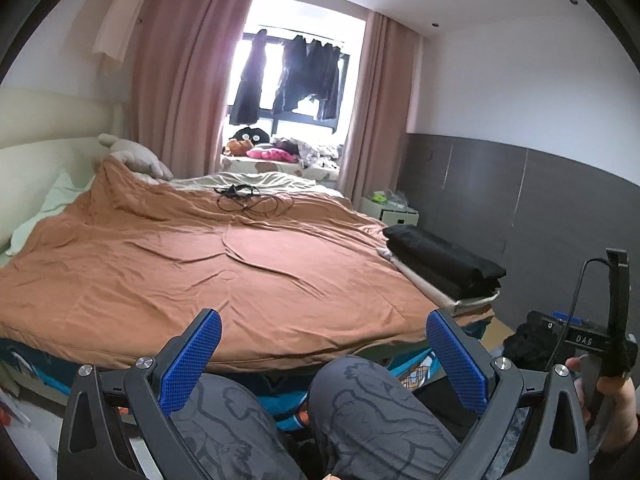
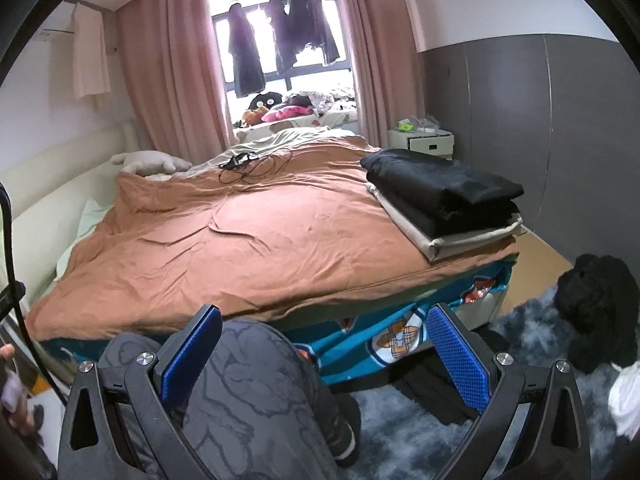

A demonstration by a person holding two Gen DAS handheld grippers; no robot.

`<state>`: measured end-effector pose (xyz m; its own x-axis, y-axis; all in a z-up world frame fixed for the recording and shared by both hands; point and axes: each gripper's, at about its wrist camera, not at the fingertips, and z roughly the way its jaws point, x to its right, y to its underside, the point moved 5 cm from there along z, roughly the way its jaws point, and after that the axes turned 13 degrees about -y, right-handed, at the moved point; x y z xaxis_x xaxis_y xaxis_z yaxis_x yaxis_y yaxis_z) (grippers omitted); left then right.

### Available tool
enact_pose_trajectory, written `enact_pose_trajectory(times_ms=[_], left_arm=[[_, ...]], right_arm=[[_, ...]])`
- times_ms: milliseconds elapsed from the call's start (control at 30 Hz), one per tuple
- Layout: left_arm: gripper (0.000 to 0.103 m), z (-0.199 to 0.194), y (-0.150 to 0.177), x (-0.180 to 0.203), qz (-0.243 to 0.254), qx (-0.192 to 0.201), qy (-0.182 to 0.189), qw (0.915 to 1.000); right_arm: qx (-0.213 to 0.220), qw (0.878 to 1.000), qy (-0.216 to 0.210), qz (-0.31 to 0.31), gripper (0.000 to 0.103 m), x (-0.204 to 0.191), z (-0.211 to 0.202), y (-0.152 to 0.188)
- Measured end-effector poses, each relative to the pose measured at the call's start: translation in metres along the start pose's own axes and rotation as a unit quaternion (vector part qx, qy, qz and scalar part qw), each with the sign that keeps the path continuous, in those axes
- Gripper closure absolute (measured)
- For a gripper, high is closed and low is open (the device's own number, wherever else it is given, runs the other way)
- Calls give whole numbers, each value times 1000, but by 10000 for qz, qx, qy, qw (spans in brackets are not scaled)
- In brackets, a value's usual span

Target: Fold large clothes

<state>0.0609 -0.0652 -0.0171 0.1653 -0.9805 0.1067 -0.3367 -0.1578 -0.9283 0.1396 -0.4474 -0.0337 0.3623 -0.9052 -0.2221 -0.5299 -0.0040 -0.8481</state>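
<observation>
Bedroom, seen from the foot of a bed (image 1: pixel 120 264) spread with a rumpled orange-brown cover (image 1: pixel 208 264). A stack of folded clothes (image 1: pixel 444 268), black pieces on a beige one, sits at the near right corner of the bed, with a tangle of black cable (image 1: pixel 248 200) lying far across the cover near the window.

Only the right wrist view shows the floor to the right: a shaggy blue-grey rug (image 2: pixel 404 432), a black garment (image 2: pixel 596 312) heaped on it well apart from the bed, and something white at the frame edge. It also shows the blue patterned sheet (image 2: pixel 384 340) hanging down the bed's near side, and the folded stack (image 2: pixel 444 200) from above.

Only the left wrist view shows the other device held at far right, a hand (image 1: pixel 616 412) wrapped round its handle, and both knees in grey printed trousers (image 1: pixel 360 412).

The left gripper (image 1: pixel 320 364) has its blue-padded fingers (image 1: pixel 192 360) spread wide, holding nothing, with the knees between them. The right gripper (image 2: pixel 324 356) is likewise spread wide and empty, its fingers (image 2: pixel 460 356) framing one knee and the bed's edge, clear of the clothes.
</observation>
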Motion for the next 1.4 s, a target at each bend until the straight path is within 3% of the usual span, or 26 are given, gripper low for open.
enact_pose_trajectory(times_ms=[1400], left_arm=[[0,6,2,4,0,6,-203,9998]], right_arm=[[-44,9999,3,110,0,7,12,7]])
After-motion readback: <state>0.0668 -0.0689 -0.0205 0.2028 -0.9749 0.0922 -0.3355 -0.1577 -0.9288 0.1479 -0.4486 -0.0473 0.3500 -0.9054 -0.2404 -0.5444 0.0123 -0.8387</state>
